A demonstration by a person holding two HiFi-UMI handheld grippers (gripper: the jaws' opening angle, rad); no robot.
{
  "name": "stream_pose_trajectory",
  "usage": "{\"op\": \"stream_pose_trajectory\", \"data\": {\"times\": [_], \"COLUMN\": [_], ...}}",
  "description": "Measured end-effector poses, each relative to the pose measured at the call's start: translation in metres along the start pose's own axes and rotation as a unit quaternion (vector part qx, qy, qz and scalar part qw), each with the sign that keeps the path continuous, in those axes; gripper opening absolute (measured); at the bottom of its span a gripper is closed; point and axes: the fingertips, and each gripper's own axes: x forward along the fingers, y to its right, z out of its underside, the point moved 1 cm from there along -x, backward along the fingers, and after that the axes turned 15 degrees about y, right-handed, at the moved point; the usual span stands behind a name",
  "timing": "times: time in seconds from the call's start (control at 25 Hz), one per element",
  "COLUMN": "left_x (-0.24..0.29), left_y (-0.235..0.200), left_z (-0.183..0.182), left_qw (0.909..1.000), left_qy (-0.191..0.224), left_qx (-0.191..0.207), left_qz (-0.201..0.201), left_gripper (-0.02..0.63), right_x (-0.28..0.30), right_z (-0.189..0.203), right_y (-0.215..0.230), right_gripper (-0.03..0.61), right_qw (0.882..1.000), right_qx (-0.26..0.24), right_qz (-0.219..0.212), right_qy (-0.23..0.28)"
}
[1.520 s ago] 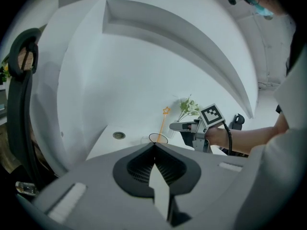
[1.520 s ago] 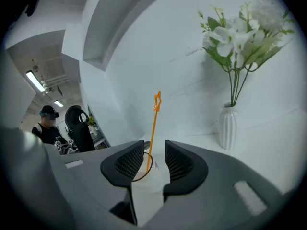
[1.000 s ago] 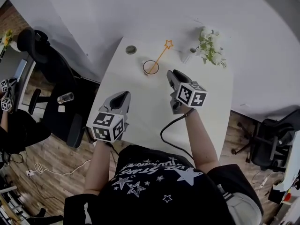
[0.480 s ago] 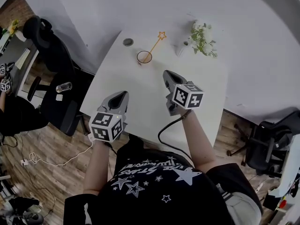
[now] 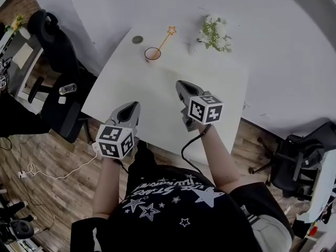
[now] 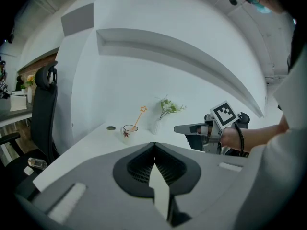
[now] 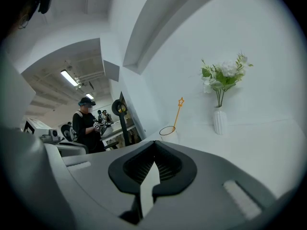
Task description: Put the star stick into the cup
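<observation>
An orange star stick [image 5: 166, 35] stands slanted in the small cup [image 5: 152, 53] at the far side of the white table [image 5: 157, 104]. Both show again in the left gripper view, cup [image 6: 130, 129] and stick [image 6: 139, 115], and in the right gripper view, cup [image 7: 167, 131] and stick [image 7: 178, 111]. My left gripper [image 5: 134, 105] hovers over the table's near left edge, shut and empty. My right gripper [image 5: 180, 83] is over the middle of the table, well short of the cup, shut with nothing between its jaws.
A white vase of flowers [image 5: 210, 33] stands at the far right of the table and a small round disc [image 5: 137, 39] lies left of the cup. Black office chairs [image 5: 52, 35] flank the table on the left and at the right [image 5: 299, 161]. Another person [image 7: 86, 123] stands in the background.
Both grippers have drawn back from the cup toward the table's near edge. The star stick stays in the cup.
</observation>
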Motion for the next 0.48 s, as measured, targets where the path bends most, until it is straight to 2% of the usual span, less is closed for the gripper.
{"op": "stream_pose_trajectory", "data": {"times": [0.48], "left_x": [-0.043], "left_y": [0.055], "left_z": [0.018], "left_qw": [1.0], "left_qy": [0.003], "left_qx": [0.005], "left_qz": [-0.005], "left_gripper": [0.005], "right_x": [-0.071], "right_z": [0.01], "right_y": [-0.026], "right_gripper": [0.014], "right_qw": [0.999], "right_qx": [-0.02], "right_qz": [-0.038], "right_qy": [-0.016]}}
